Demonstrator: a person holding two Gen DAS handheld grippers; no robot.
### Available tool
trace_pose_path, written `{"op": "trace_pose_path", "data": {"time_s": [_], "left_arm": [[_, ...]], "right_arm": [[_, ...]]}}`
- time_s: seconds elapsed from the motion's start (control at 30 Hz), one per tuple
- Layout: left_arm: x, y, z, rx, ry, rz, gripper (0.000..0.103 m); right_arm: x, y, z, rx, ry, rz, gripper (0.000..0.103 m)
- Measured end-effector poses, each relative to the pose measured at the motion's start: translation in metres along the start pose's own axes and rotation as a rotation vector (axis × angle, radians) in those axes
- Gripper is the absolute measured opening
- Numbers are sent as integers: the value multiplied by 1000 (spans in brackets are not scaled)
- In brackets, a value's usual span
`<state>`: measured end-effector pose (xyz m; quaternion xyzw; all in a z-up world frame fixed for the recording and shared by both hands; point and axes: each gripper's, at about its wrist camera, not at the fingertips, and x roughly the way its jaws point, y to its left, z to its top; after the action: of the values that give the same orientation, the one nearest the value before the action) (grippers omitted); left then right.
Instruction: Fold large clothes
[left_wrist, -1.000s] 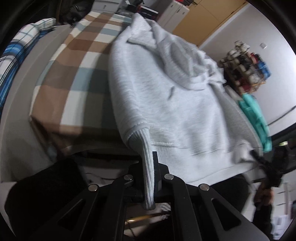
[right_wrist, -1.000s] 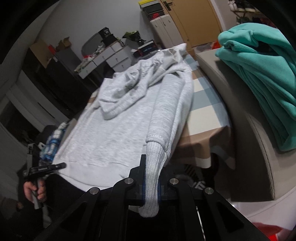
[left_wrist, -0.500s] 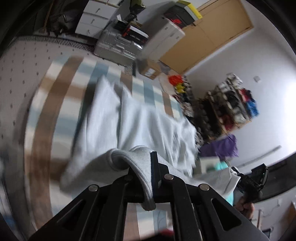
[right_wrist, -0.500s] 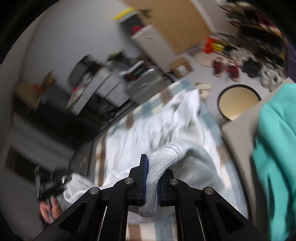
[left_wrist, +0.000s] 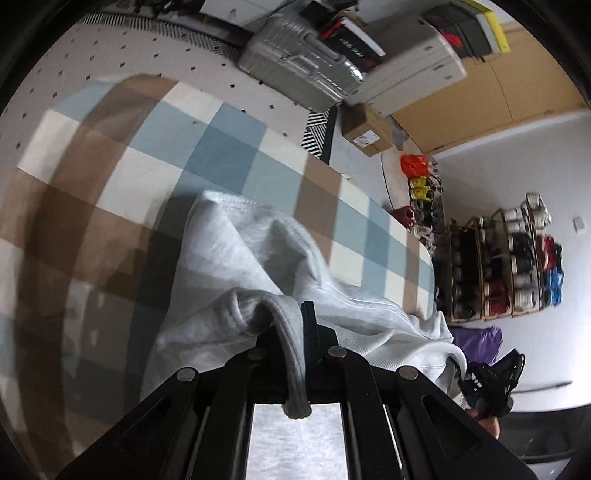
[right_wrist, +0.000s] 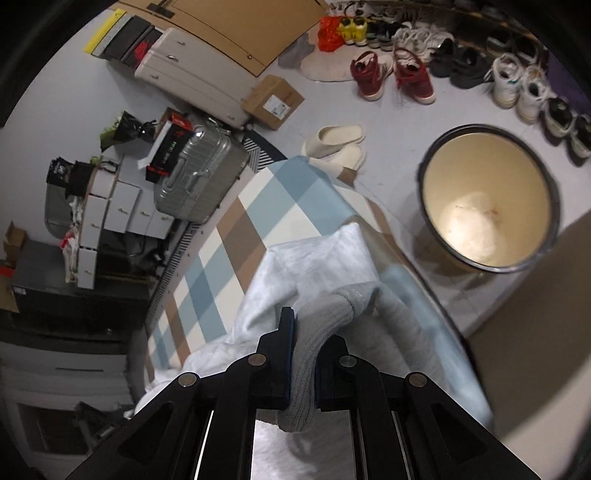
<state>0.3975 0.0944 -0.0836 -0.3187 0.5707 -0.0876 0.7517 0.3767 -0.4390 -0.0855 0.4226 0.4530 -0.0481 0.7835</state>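
A light grey hoodie (left_wrist: 236, 258) lies bunched on a table under a checked blue, brown and white cloth (left_wrist: 207, 147). My left gripper (left_wrist: 291, 332) is shut on its ribbed bottom hem, which hangs down between the fingers. My right gripper (right_wrist: 306, 332) is shut on a ribbed part of the hoodie (right_wrist: 314, 258), cuff or hem, I cannot tell. Both grippers hold the fabric raised above the table and look down on it. The other hand-held gripper (left_wrist: 487, 380) shows at the lower right of the left wrist view.
A silver suitcase (left_wrist: 306, 62) and a cardboard box (left_wrist: 365, 129) stand on the floor beyond the table. A shoe rack (left_wrist: 517, 258) is at the right. A round cream bin (right_wrist: 487, 199), slippers (right_wrist: 336, 144) and several shoes (right_wrist: 391, 77) lie on the floor.
Both grippers have swung up and forward over the table with the ribbed fabric in them. The hoodie, flat a second ago, now lies folded and bunched under them.
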Motion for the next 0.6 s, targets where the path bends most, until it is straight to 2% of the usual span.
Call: {"op": "trace_pose_path", "data": {"time_s": [0.07, 0.13, 0.2, 0.23, 0.27, 0.3, 0.33, 0.37, 0.43, 0.47, 0.5, 0.53, 0.6], "left_arm": [[10, 10, 5, -44, 39, -5, 2], [8, 16, 5, -77, 56, -39, 4], [-1, 15, 0, -65, 67, -42, 6], [-6, 13, -2, -48, 62, -43, 7], [-12, 10, -6, -29, 49, -39, 13], [-21, 6, -9, -1, 34, -35, 20], [-28, 3, -7, 18, 2, -27, 42], [-45, 1, -7, 31, -68, -12, 62], [-82, 1, -6, 17, -222, -10, 66], [-96, 2, -5, 14, -269, -36, 67], [-110, -1, -8, 39, -293, -44, 68], [-117, -4, -11, 61, -298, -19, 71], [-123, -7, -26, 112, -273, 56, 80]], "right_arm": [[10, -8, 6, 28, 8, 54, 12], [9, -15, 9, 54, 5, 128, 21], [2, -19, 10, 83, -9, 200, 28], [-5, -22, 8, 104, -19, 242, 39], [-14, -23, 5, 111, -42, 284, 47], [-24, -22, 2, 102, -75, 323, 69], [-35, -19, -1, 81, -111, 346, 90], [-46, -13, -2, 40, -147, 362, 95], [-72, -5, -10, -25, -237, 364, 95], [-83, -3, -14, -47, -259, 361, 96], [-91, 0, -19, -73, -265, 364, 96], [-95, 8, -23, -110, -262, 344, 96], [-97, 24, -40, -223, -228, 229, 96]]}}
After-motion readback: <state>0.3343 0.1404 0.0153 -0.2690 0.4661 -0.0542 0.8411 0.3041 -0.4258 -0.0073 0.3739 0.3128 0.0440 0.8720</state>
